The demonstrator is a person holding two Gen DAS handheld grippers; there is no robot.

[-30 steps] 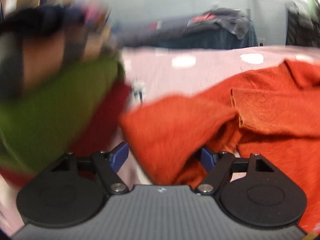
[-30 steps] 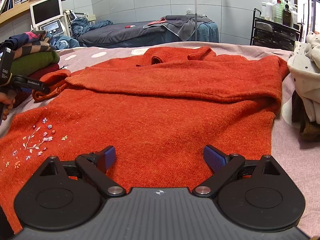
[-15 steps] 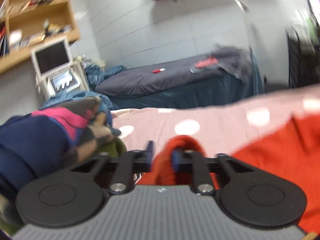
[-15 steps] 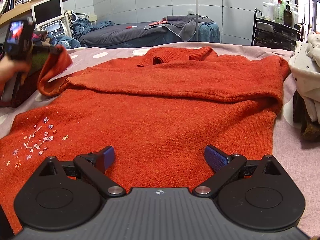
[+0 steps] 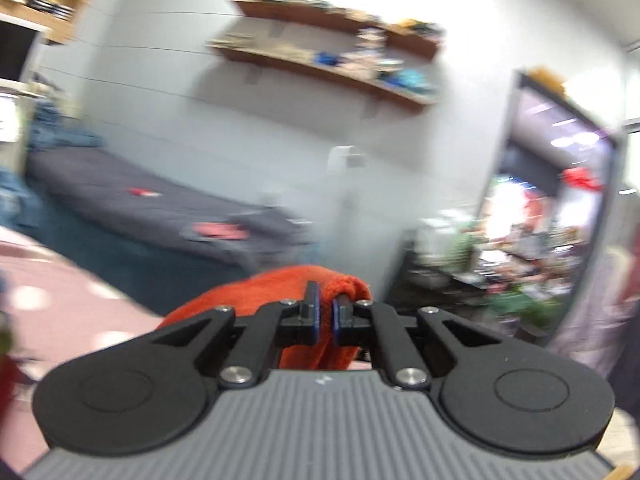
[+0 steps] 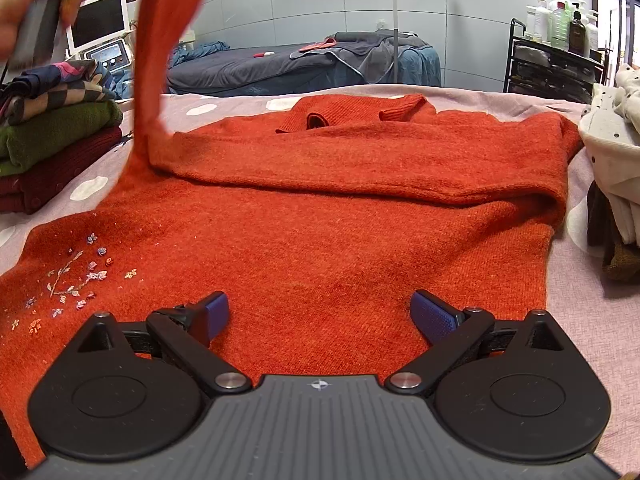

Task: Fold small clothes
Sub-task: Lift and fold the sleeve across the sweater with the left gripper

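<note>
An orange knitted sweater [image 6: 340, 216] with small embroidered flowers lies spread on the pink dotted bedspread [image 6: 584, 320]. Its right sleeve lies folded across the chest. My left gripper [image 5: 325, 314] is shut on the left sleeve [image 5: 280, 288] and holds it high in the air; in the right wrist view the sleeve [image 6: 160, 40] hangs from the upper left down to the shoulder. My right gripper [image 6: 318, 314] is open and empty, low over the sweater's hem.
A stack of folded clothes [image 6: 52, 136], green and dark red among them, sits at the left. A pile of white and brown garments [image 6: 612, 168] sits at the right edge. A grey treatment bed [image 6: 304, 64] and a black trolley with bottles [image 6: 560, 56] stand behind.
My left gripper shut on the sleeve end beside the folded stack and lifted it up high, tilting upward. The right gripper has stayed in place, open.
</note>
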